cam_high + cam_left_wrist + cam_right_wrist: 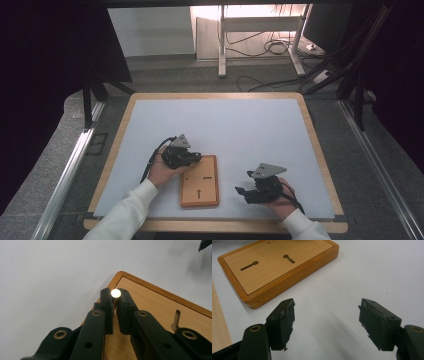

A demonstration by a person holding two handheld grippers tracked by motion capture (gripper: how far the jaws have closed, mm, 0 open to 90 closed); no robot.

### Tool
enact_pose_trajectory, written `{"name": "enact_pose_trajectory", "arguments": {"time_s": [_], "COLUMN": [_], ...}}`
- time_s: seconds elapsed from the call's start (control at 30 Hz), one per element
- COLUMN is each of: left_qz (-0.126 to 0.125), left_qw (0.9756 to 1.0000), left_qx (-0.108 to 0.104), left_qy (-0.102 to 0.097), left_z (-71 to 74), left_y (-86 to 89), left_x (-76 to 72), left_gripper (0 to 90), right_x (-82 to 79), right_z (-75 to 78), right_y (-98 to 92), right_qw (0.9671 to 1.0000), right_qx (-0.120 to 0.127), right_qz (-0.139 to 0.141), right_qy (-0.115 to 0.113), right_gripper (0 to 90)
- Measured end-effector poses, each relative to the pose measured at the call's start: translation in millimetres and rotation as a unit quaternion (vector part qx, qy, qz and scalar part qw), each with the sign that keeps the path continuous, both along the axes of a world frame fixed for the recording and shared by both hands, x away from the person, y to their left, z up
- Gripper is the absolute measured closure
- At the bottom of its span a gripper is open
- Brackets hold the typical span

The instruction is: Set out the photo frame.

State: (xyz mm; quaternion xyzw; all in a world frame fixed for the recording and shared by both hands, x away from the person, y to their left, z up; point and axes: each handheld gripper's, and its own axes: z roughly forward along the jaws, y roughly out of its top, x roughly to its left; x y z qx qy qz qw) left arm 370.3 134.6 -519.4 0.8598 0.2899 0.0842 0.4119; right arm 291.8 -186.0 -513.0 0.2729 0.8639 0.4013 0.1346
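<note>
A flat wooden board (200, 181) with keyhole slots (249, 265) lies on the white mat near the front edge. My left gripper (192, 159) sits over the board's far left corner. In the left gripper view it (115, 300) is shut on a small brass pin (115, 293) with a shiny round head, held upright between the fingertips just above the board (155, 302). Another slot (176, 320) lies to the right of the jaws. My right gripper (241, 191) rests on the mat right of the board; its jaws (327, 320) stand wide open with nothing between them.
The white mat (225, 120) covers a wooden-rimmed table (320, 150). Beyond the far edge stand desk legs (221, 45) and cables (275, 47) on the floor. Metal rails (65, 175) run along both sides.
</note>
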Motion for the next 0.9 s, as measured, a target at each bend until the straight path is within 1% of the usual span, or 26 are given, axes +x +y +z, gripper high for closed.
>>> {"name": "enact_pose_trajectory", "arguments": {"time_s": [0.13,0.17,0.2,0.27,0.3,0.4,0.47,0.53,0.6,0.73,0.8,0.87,0.9], "left_qz": [0.001,-0.003,0.0,-0.002,-0.006,-0.009,-0.012,-0.014,-0.013,-0.018,-0.027,-0.029,-0.026], "left_qw": [1.0,1.0,0.9999,0.9998,0.9998,0.9996,0.9995,0.9993,0.9992,0.999,0.9988,0.9984,0.9982], "left_qx": [-0.003,0.002,-0.005,-0.004,-0.002,-0.007,-0.008,-0.01,-0.016,-0.018,-0.015,-0.021,-0.026], "left_qy": [0.007,0.008,0.011,0.017,0.017,0.025,0.027,0.033,0.036,0.036,0.037,0.043,0.046], "left_z": [0.4,0.9,0.7,1.1,1.3,1.4,1.4,1.2,0.7,0.4,0.5,0.3,0.0], "left_y": [0.1,0.8,-0.1,0.2,0.9,1.6,2.2,3.5,3.6,4.1,6.2,7.2,6.9], "left_x": [1.0,1.7,2.0,3.2,4.3,6.2,7.1,8.2,8.5,9.4,12.0,14.1,14.4], "left_gripper": [84.8,84.8,84.8,84.7,84.6,84.3,84.1,83.8,83.8,83.7,83.7,83.8,84.0], "right_x": [-1.8,-2.5,-3.3,-5.7,-7.3,-14.0,-18.8,-22.4,-24.2,-25.5,-25.8,-25.5,-25.6], "right_z": [2.0,2.9,4.1,7.0,8.8,13.9,15.8,16.1,15.2,12.6,11.5,11.0,11.0], "right_y": [1.1,1.7,2.5,5.4,7.6,16.7,23.8,30.4,36.0,44.7,47.5,49.4,50.3], "right_qw": [1.0,0.9999,0.9999,0.9998,0.9996,0.9989,0.998,0.9971,0.9963,0.9952,0.9949,0.9946,0.9946], "right_qx": [0.007,0.012,0.012,0.011,0.009,-0.002,-0.01,-0.018,-0.026,-0.037,-0.038,-0.038,-0.038], "right_qz": [0.004,0.006,0.007,0.015,0.02,0.036,0.046,0.057,0.066,0.076,0.079,0.083,0.083], "right_qy": [-0.002,-0.003,-0.007,-0.012,-0.015,-0.03,-0.041,-0.047,-0.049,-0.05,-0.049,-0.05,-0.05], "right_gripper": [29.1,29.1,29.0,28.4,27.7,25.1,23.5,22.4,21.3,20.3,20.2,20.2,20.1]}}
